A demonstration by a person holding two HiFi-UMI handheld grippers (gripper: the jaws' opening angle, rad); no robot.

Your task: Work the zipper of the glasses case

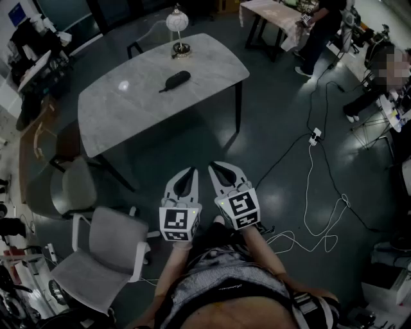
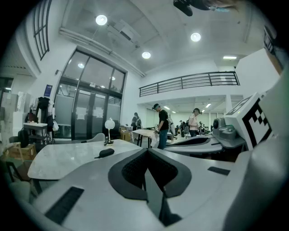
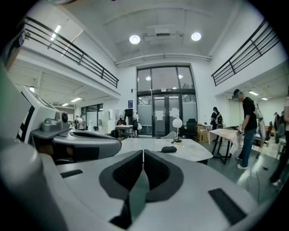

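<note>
A dark oblong glasses case [image 1: 174, 80] lies on the grey marble table [image 1: 128, 103], far ahead of both grippers. It shows small in the left gripper view [image 2: 106, 152] and in the right gripper view [image 3: 169, 149]. My left gripper [image 1: 192, 171] and right gripper [image 1: 213, 166] hang side by side over the floor, close to my body, well short of the table. Both are shut with nothing between their jaws. In their own views the left gripper [image 2: 147, 150] and right gripper [image 3: 143, 151] show tips meeting.
A white globe lamp [image 1: 178, 26] stands on the table behind the case. Grey chairs [image 1: 106, 250] sit at the near left. White cables [image 1: 314, 205] trail across the floor at right. People stand by a far table [image 1: 270, 13].
</note>
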